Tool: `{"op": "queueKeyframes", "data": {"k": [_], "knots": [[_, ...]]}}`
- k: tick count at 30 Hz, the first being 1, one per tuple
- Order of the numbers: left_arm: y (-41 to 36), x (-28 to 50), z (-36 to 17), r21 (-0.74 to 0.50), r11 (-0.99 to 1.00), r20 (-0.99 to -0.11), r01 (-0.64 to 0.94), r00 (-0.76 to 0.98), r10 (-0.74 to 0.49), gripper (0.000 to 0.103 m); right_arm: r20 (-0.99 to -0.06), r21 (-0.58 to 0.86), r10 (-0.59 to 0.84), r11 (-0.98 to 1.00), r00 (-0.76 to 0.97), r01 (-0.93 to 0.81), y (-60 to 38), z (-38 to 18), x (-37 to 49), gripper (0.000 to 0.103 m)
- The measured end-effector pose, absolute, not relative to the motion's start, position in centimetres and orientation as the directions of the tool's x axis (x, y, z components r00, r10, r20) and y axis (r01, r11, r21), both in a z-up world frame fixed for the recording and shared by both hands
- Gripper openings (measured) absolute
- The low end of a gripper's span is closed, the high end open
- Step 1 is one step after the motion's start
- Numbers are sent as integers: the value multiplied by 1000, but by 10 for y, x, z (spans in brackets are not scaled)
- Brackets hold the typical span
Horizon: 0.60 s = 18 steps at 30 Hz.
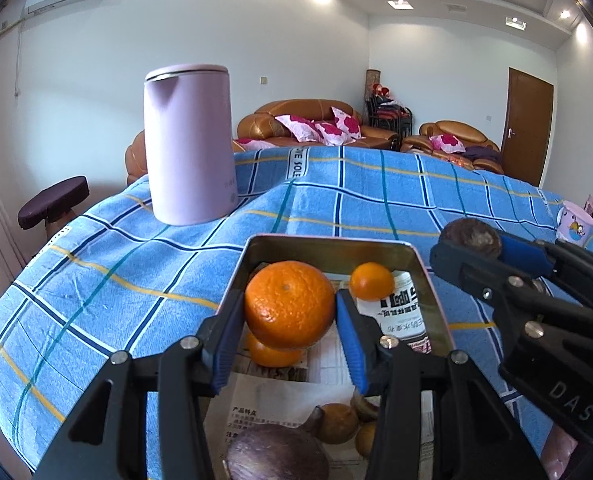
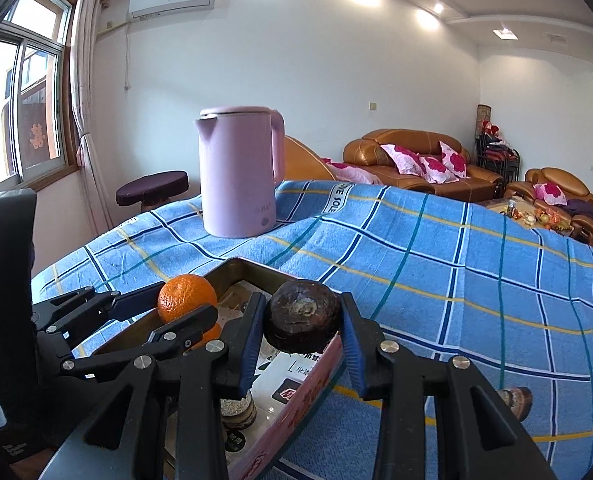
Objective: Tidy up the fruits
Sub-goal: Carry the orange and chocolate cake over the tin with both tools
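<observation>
My left gripper (image 1: pixel 287 300) is shut on a large orange (image 1: pixel 289 312) and holds it just above an open tin box (image 1: pixel 328 241) lined with newspaper. Inside the box lie a small orange (image 1: pixel 372 281) and another orange (image 1: pixel 270 354) under the held one. To the right, over the box's edge, my right gripper (image 2: pixel 301 306) is shut on a dark brown round fruit (image 2: pixel 302 320). From the right wrist view, the left gripper (image 2: pixel 176 308) with its orange (image 2: pixel 186 296) is at the left. Close below the left gripper lie a purple fruit (image 1: pixel 276 456) and small brown fruits (image 1: pixel 338 422).
A tall pink kettle (image 1: pixel 188 148) stands on the blue plaid cloth (image 1: pixel 116 280) behind the box. A pink cup (image 1: pixel 574 224) sits at the far right edge. One brown fruit (image 2: pixel 516 400) lies on the cloth to the right. A stool (image 2: pixel 152 190) and sofas stand beyond.
</observation>
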<state>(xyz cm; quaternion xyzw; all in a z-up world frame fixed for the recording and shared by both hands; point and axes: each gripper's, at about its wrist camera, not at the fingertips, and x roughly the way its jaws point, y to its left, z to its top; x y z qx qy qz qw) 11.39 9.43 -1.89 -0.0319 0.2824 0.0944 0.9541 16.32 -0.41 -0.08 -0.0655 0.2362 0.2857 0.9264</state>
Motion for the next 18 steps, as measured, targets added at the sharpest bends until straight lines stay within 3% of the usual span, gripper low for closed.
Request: {"op": "queueKeyframes", "data": {"k": [18], "knots": [[95, 117, -30, 20, 982, -579, -188, 798, 165, 47, -529, 23, 494, 821, 690, -570, 9, -17, 174, 39]]}}
